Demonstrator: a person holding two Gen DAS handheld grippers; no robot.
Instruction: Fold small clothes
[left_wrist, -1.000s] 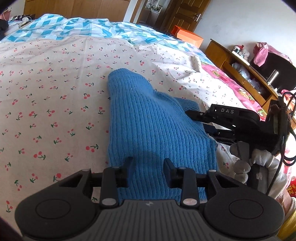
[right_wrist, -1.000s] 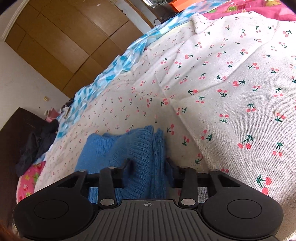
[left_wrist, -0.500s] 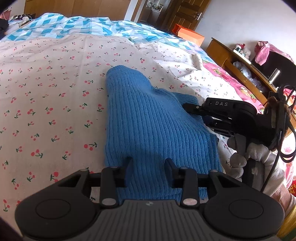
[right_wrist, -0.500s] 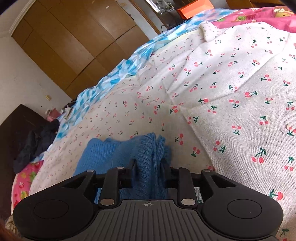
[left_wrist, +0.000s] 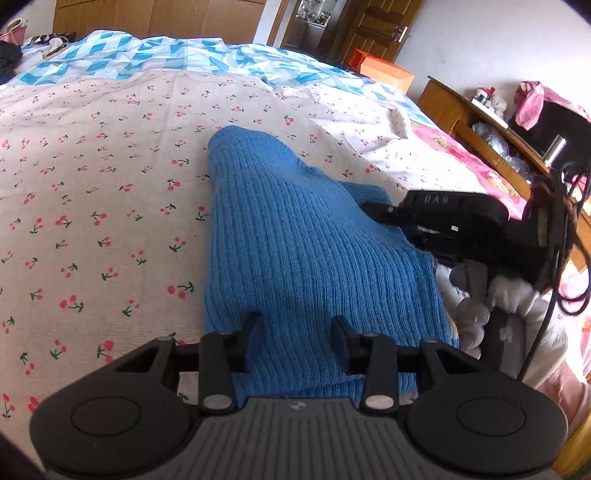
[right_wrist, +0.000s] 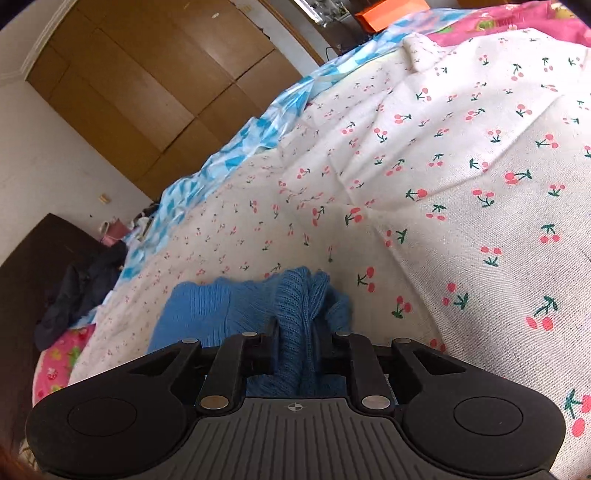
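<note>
L gripper (left_wrist: 297, 326): fingers spread apart, released, hovering over the near hem of the blue knit sweater (left_wrist: 295, 243), which lies on the cherry-print bed sheet (left_wrist: 92, 192) approx. at centre of the bed. R gripper (right_wrist: 295, 334): fingers clenched on a bunched fold of the sweater's R edge; seen in L wrist view at the garment's R side, w/ a gloved hand (left_wrist: 480, 306) below it.

A blue ribbed knit garment (left_wrist: 310, 251) is laid on the cherry-printed bedsheet (left_wrist: 92, 177), with the left gripper (left_wrist: 297, 328) positioned over its near edge. At its right edge, a bunched fold is located between the fingers of the right gripper (right_wrist: 295, 334). A blue-and-white diamond-patterned quilt (left_wrist: 147, 59) is spread behind the sheet, and a wooden shelf unit (left_wrist: 480, 122) is placed to the right of the bed.
</note>
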